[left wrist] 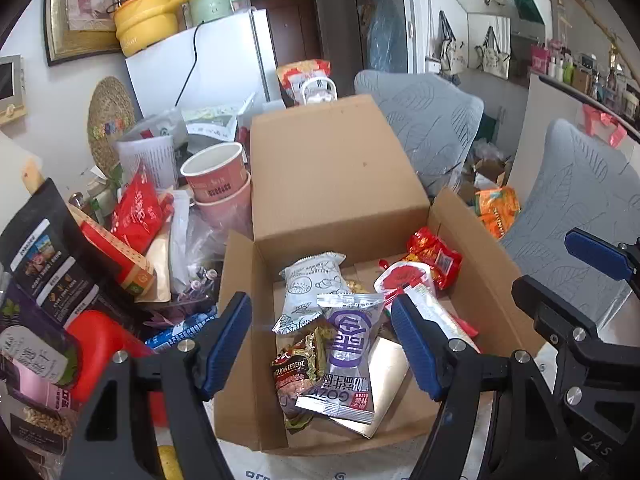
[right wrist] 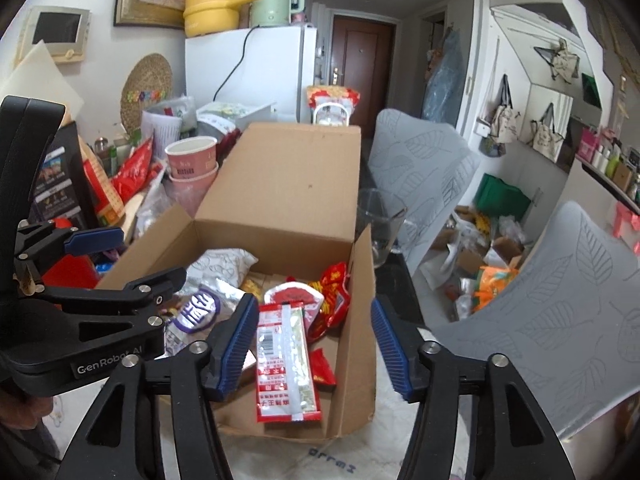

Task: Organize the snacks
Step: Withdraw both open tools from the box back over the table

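Over the snack box: I held my left gripper [left wrist: 322, 344] above the open cardboard box [left wrist: 340, 184], its blue pads spread wide and nothing between them. My right gripper [right wrist: 312, 344] hung over the same box from the other side, fingers likewise well apart and empty. Inside the box lay a purple-and-silver packet [left wrist: 344, 356] on top of a dark cereal bag [left wrist: 294, 372], a white patterned pouch [left wrist: 310, 284] behind them, a long red-and-white packet [right wrist: 286, 356] along the right side, and a red wrapper [left wrist: 434, 256] against the far corner. More snacks stayed piled on the table to the left of the box, among them a black stand-up bag [left wrist: 48, 252] and stacked pink paper cups [left wrist: 218, 180].
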{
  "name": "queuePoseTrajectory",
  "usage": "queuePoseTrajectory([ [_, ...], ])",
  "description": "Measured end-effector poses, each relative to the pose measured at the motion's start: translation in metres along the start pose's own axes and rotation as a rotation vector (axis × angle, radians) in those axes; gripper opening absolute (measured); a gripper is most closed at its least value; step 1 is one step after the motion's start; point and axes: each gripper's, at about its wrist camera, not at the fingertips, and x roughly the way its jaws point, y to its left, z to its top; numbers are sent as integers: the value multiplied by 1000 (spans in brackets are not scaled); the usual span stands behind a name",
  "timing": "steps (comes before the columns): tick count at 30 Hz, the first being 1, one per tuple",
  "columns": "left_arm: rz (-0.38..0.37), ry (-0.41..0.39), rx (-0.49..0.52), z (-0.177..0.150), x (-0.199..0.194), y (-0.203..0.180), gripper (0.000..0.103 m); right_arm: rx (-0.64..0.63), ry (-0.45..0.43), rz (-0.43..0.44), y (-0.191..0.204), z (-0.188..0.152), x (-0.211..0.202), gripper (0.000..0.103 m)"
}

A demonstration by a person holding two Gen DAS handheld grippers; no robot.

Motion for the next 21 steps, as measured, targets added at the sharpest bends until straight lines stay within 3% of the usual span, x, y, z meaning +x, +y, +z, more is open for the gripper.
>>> queuePoseTrajectory([
  [14,-21,-156,-25,-9,-92,8,79,28,-123,1,4,4,-85,70],
  [16,-23,-177,-24,-13,-105,8,80,30,-141,6,5,1,-98,75],
  [21,-23,-227,-23,-26,-135,9,94,25,-180,10,8,-9,-128,78],
])
